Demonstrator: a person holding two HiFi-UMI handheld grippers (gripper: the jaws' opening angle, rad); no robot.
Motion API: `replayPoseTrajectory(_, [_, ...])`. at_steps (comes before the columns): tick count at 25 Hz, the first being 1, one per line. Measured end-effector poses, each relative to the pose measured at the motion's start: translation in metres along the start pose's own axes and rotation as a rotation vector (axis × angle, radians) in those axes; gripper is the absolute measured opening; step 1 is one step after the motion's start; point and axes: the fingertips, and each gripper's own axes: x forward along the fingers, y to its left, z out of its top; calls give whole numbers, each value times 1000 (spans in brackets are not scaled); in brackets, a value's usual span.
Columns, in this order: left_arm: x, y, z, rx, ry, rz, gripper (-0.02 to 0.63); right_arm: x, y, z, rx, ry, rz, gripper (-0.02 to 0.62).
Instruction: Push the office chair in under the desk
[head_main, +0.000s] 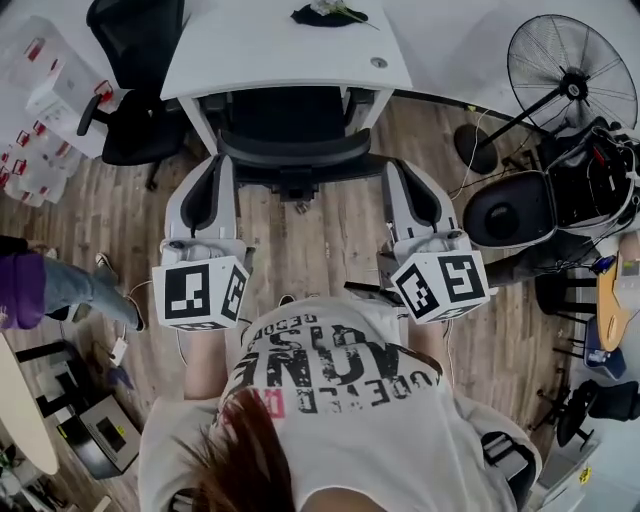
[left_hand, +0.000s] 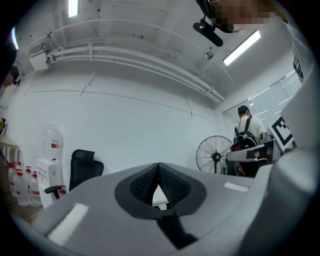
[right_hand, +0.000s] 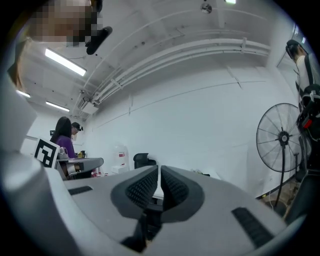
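Note:
The black office chair (head_main: 292, 148) stands with its seat tucked under the white desk (head_main: 250, 50); only its curved backrest and base show in the head view. My left gripper (head_main: 217, 165) is shut and empty, its tips just off the backrest's left end. My right gripper (head_main: 396, 170) is shut and empty too, by the backrest's right end. Whether either touches the chair I cannot tell. In the left gripper view the left gripper (left_hand: 159, 172) points level at the far white wall with its jaws together. The right gripper (right_hand: 159, 182) looks the same in the right gripper view.
A second black chair (head_main: 135, 60) stands left of the desk. A floor fan (head_main: 570, 75) and bags stand at the right. Bottles and boxes (head_main: 40, 110) line the left wall. A person's leg (head_main: 70, 290) is at the left. A dark object (head_main: 330, 14) lies on the desk.

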Motion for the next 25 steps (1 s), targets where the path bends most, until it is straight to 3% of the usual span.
replayPoseTrajectory(5, [-7,-3,-5,-17,13,11,12,4,15,-11,-14,37,50,28])
replayPoseTrajectory(13, [-24,4,-30,-16,54,47,12,0,21,-44,21,98,62,28])
replayPoseTrajectory(25, [-33,-14,-51,-30,93,-16,12,-12,26,-54,0,124,47,28])
